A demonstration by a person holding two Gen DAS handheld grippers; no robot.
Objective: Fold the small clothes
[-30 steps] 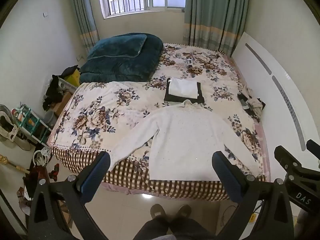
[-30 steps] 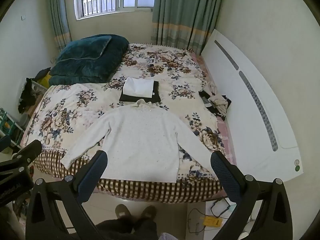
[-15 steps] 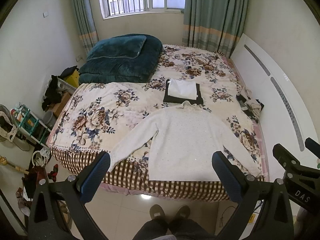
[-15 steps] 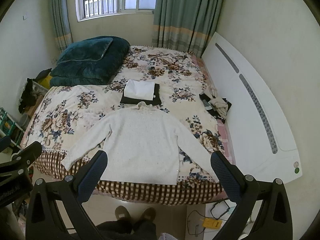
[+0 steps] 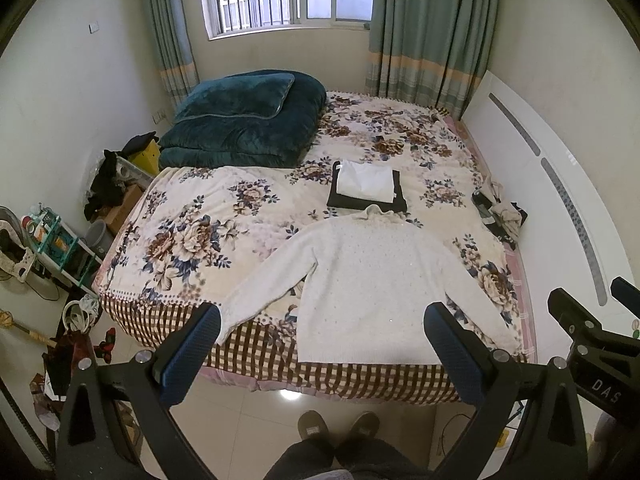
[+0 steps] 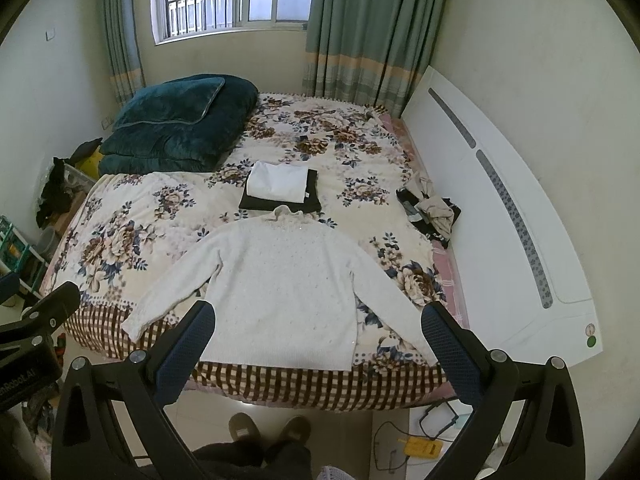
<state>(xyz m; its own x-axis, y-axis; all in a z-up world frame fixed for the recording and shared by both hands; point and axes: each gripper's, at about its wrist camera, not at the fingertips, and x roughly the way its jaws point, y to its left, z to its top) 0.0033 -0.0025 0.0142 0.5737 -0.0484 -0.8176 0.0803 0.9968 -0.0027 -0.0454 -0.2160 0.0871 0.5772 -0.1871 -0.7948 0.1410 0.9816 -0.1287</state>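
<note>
A white long-sleeved sweater (image 5: 372, 280) lies flat, sleeves spread, at the near edge of the floral bed (image 5: 192, 240); it also shows in the right wrist view (image 6: 280, 280). Behind its collar lies a folded white garment (image 5: 364, 182) on a folded black one (image 5: 400, 200). My left gripper (image 5: 320, 340) is open and empty, held above the floor in front of the bed. My right gripper (image 6: 318, 340) is open and empty, at a like height, to the right of the left one.
A folded teal quilt (image 5: 244, 120) lies at the bed's far left. Crumpled clothes (image 5: 500, 212) lie by the white headboard (image 5: 560, 208) on the right. Shelves and clutter (image 5: 52, 248) stand left of the bed. A person's feet (image 5: 336, 428) stand on the tiled floor.
Both grippers have drawn slightly back and up from the bed, so the sweater looks a little farther away. Both stay open and empty.
</note>
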